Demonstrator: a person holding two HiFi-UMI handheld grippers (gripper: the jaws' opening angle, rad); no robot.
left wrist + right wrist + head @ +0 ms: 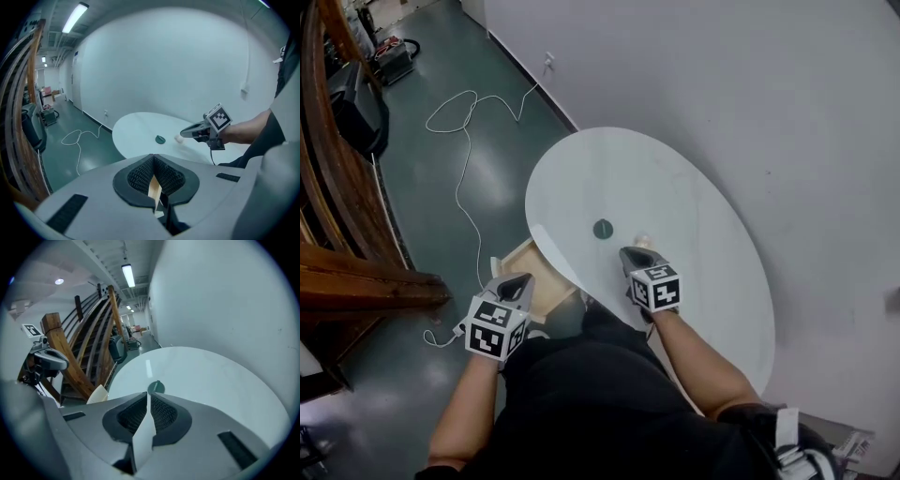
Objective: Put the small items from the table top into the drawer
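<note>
The step is a pickup: disc (602, 229) at 11 o'clock off your right gripper (630, 251), pale bit (643, 241) at 1. Its jaws are together and empty, as on the left gripper (520, 279). Part them first; the drawer (546, 281) lies at 8 o'clock.

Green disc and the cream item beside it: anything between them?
No, only bare table top separates the green disc and the cream item, seen in the head view.

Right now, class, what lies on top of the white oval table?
A dark green disc and a small cream item lie on the table. The right tongs hide the patch beneath them.
</note>
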